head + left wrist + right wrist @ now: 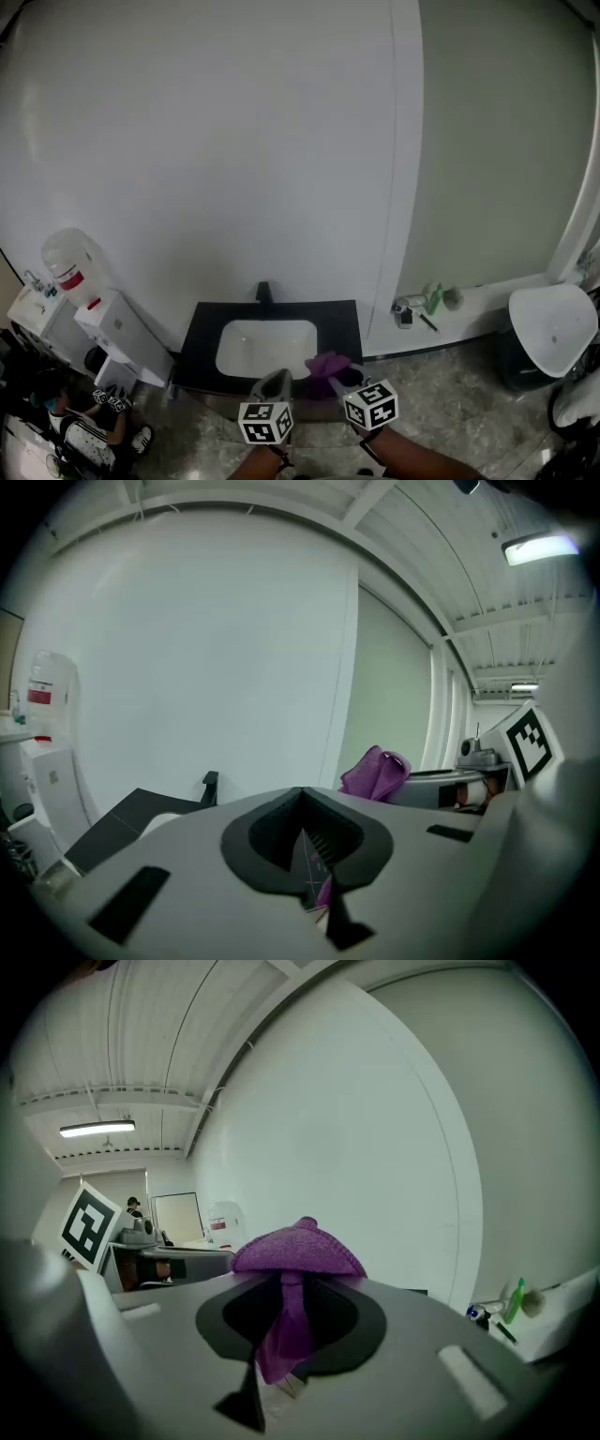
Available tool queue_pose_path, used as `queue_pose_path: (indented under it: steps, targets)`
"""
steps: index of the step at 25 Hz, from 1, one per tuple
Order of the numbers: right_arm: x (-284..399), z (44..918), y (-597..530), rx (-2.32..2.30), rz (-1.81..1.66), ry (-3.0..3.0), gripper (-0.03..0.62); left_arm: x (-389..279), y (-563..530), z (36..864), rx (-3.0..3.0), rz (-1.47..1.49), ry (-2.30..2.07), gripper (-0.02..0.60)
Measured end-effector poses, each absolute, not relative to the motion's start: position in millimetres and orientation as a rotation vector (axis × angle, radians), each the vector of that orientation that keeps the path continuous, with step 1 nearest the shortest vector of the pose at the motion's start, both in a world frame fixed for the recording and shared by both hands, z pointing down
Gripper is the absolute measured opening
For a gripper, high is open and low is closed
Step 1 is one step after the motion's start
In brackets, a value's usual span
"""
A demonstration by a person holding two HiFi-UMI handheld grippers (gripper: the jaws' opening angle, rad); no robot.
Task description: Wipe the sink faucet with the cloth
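Stands before a black worktop (202,333) with a white sink (267,349) sunk into it. Holds both claws low at the near edge, side by side, marker cubes facing up. Clamps the purple cloth (298,1251) in the right claw (292,1288), jaws pressed onto a fold, the rest bunched into a cap above the tips and a tail hanging below. Carries nothing in the left claw (302,794), jaws drawn together. Has the cloth over the sink's near right corner, well apart from the black faucet (263,292) at the far rim against the white wall (234,141). Takes in a water dispenser (70,267) far left and a green bottle (434,298) on a ledge at right.
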State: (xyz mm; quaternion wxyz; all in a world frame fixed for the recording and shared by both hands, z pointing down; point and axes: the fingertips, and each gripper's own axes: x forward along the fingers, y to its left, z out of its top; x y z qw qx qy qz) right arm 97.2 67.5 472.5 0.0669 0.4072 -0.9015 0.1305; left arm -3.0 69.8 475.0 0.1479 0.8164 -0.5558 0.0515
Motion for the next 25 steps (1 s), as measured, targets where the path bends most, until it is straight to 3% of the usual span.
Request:
queue_pose_path:
  steps: [25]
  targets:
    - [79, 473, 61, 1.251, 0.388, -2.726, 0.071, -18, 60, 479, 2.364, 0.145, -1.555, 0.005]
